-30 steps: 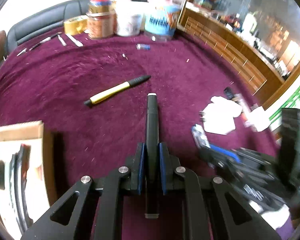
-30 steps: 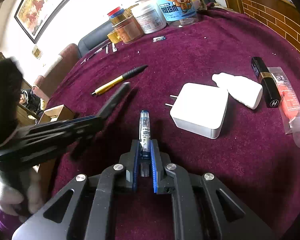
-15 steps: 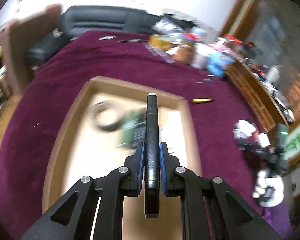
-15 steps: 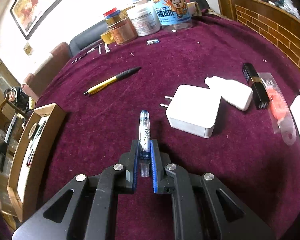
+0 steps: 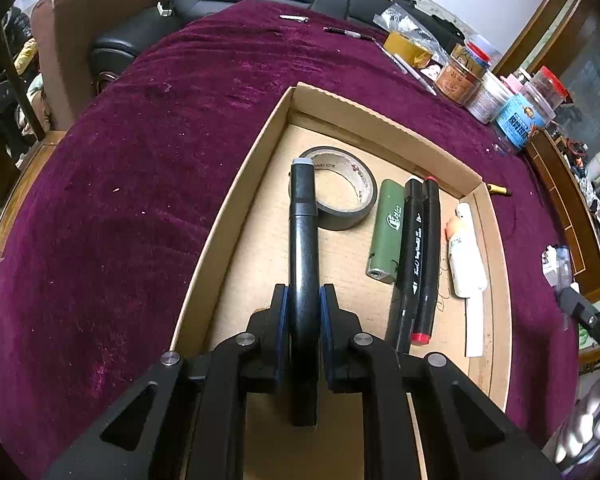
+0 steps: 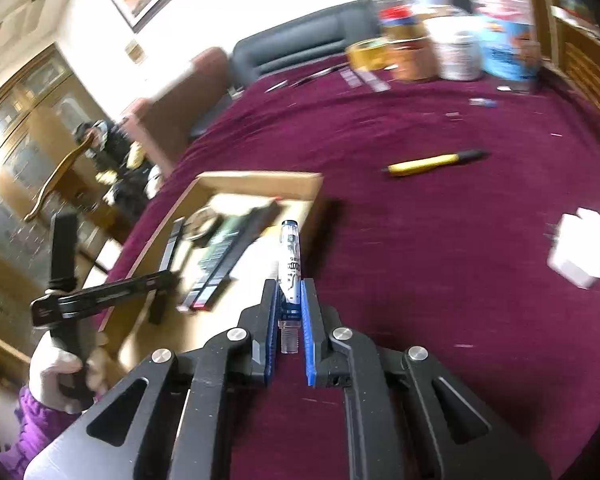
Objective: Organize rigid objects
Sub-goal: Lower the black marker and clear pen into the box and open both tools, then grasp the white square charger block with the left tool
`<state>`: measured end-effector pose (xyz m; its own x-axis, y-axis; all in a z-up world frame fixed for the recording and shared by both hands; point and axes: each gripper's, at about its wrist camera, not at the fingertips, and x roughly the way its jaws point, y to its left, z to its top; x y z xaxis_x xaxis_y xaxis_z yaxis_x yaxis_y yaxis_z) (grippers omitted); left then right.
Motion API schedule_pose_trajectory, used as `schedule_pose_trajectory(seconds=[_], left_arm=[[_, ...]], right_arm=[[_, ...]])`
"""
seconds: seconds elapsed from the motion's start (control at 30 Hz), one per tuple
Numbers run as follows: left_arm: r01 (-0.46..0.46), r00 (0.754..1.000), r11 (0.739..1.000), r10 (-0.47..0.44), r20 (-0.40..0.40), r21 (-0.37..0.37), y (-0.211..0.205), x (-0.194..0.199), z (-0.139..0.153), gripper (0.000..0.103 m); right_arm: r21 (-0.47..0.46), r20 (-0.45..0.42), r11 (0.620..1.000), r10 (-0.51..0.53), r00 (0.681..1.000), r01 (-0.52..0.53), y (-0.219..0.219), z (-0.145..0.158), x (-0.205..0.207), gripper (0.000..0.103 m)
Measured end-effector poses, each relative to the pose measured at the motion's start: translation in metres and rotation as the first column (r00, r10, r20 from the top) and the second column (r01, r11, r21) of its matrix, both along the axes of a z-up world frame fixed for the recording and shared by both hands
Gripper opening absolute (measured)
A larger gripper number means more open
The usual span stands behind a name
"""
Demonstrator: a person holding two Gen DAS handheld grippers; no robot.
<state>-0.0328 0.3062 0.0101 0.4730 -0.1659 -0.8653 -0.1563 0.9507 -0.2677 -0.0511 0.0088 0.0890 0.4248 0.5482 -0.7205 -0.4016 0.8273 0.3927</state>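
Worktop (image 5: 120, 208): covered in a purple velvety cloth, with the cardboard tray (image 5: 236, 200) lying on it as the collecting place.
Left gripper (image 5: 304, 320): closed on a black marker (image 5: 302, 240), gripped at its middle so the length runs straight ahead along the fingers; it hangs over the tray's bare left strip, the tip reaching past the tape roll (image 5: 340, 192).
Why held so: judged from the row already in the tray, the marker is lined up parallel with the other long things, so it can be laid down without crossing them.
Tray contents, left to right: tape roll, then a green lighter (image 5: 386, 236), two black markers (image 5: 418, 252) side by side and touching, then a small white bottle (image 5: 466, 256) near the right wall (all lengthwise, which saves room).
Right gripper (image 6: 288, 312): clamped on a clear pen with a blue cap (image 6: 290, 260), cap end forward, above the tray's right edge; this view is blurred, so I cannot tell whether it is over the tray or just outside.
Still on the cloth: a yellow pen (image 6: 432, 162) well apart from the tray, and a white charger block (image 6: 580, 252) far right.
Back edge: jars and tubs (image 5: 500, 92) stand clustered, apart from the tray.
Next, as a judgement: lower the black marker into the free strip beside the tape and release.
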Motion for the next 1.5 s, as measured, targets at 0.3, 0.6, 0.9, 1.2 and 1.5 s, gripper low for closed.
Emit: schedule_pose_trajectory(seconds=[0.3,0.6,0.9,1.2,1.5], left_arm=[[0.048,0.998,0.997,-0.046,0.038,-0.061,-0.002,-0.031,0.023,0.047],[-0.05,0.976,0.986,0.082,0.2,-0.158,0.045,-0.088,0.058,0.056],[-0.1,0.966,0.977,0.14,0.216,-0.186,0.056,-0.1,0.056,0.066],[-0.046,0.97,0.978,0.093,0.227,-0.202,0.029,-0.106,0.065,0.067],[0.121,0.956,0.975,-0.065,0.286,-0.184,-0.034,-0.1,0.081,0.067]], right_arm=[[0.026,-0.123,0.986,0.169,0.978,-0.168,0.104,-0.022,0.01,0.009],[-0.03,-0.17,0.973,0.223,0.96,-0.231,0.161,-0.044,0.017,0.009],[-0.074,-0.161,0.976,0.193,0.968,-0.207,0.174,-0.05,0.021,0.01],[0.004,-0.031,0.992,0.128,0.991,-0.128,0.104,-0.009,0.013,0.034],[-0.168,0.15,0.91,-0.356,0.922,0.378,-0.122,-0.005,0.038,0.036]])
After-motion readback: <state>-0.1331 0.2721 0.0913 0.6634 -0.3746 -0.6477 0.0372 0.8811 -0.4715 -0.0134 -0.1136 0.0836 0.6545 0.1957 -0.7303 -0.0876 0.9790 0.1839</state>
